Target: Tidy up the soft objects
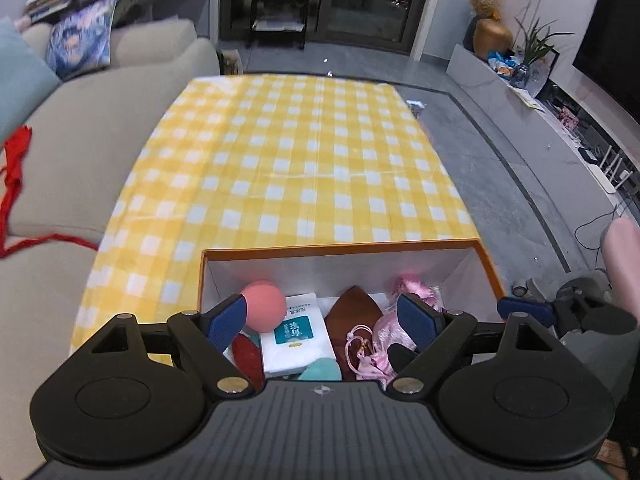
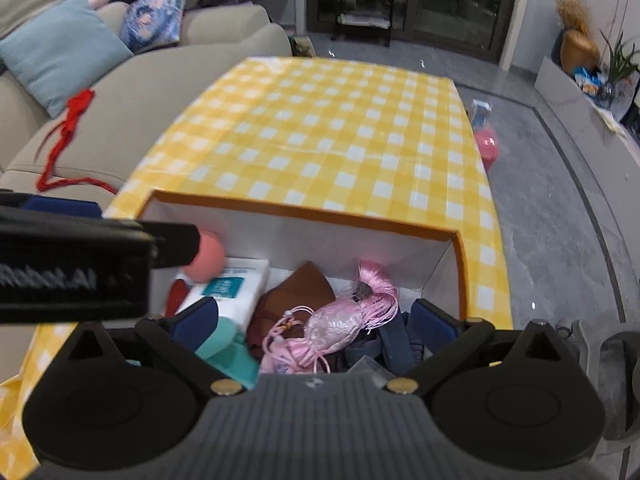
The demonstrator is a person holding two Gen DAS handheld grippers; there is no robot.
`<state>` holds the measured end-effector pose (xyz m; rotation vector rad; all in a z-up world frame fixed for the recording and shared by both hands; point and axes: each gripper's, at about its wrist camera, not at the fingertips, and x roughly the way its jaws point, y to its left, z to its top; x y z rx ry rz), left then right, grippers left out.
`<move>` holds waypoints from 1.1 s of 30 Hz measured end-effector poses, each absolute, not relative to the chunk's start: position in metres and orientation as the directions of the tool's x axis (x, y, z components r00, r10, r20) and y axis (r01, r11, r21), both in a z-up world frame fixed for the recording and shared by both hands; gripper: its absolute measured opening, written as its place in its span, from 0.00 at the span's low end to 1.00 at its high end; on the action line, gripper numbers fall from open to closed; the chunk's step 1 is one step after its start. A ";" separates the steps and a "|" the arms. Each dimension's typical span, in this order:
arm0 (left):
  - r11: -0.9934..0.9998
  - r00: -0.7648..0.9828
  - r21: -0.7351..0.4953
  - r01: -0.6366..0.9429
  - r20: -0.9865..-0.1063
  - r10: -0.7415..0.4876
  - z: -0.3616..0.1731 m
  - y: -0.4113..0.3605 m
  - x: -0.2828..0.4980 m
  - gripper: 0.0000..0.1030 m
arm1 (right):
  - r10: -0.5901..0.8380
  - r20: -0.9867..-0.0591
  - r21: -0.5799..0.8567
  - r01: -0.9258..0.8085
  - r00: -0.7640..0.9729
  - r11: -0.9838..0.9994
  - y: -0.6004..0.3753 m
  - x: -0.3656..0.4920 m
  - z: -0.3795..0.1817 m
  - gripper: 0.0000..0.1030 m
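An orange-rimmed white box (image 1: pixel 340 250) stands on the near end of the yellow checked tablecloth (image 1: pixel 296 152). In it lie a pink ball (image 1: pixel 264 306), a white tissue pack (image 1: pixel 296 336), a brown cloth (image 1: pixel 352 312), a pink tasselled sachet (image 2: pixel 332 324), a red piece (image 1: pixel 244 354), a teal piece (image 2: pixel 228 348) and a dark blue strap (image 2: pixel 392 344). My left gripper (image 1: pixel 320 322) hangs open above the box, gripping nothing. My right gripper (image 2: pixel 316 320) is wide open above the sachet, its pads off it. The box rim (image 2: pixel 304 210) shows in the right wrist view too.
A beige sofa (image 1: pixel 80 152) with cushions and a red cord (image 2: pixel 64 136) runs along the left of the table. On the grey floor to the right lies a pink ball (image 2: pixel 490 146). A low TV stand (image 1: pixel 560 120) lines the right wall.
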<state>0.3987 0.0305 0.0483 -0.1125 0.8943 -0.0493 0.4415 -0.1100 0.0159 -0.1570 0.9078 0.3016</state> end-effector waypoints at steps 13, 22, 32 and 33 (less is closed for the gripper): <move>0.999 0.717 -0.020 0.032 -0.696 -0.037 0.106 0.019 0.296 0.97 | 0.284 -0.741 0.090 -0.329 0.608 0.940 -0.139 0.323 0.067 0.97; 0.986 0.804 0.165 0.012 -0.588 0.089 0.125 -0.006 0.204 0.97 | 0.338 -0.689 0.115 -0.363 0.641 0.925 -0.162 0.233 0.096 0.97; 0.992 0.817 0.122 -0.028 -0.569 0.094 0.132 -0.018 0.121 0.97 | 0.368 -0.623 0.094 -0.400 0.691 0.911 -0.166 0.145 0.110 0.97; 0.991 0.825 0.130 -0.034 -0.556 0.101 0.131 -0.019 0.113 0.97 | 0.371 -0.614 0.093 -0.403 0.696 0.910 -0.167 0.137 0.108 0.97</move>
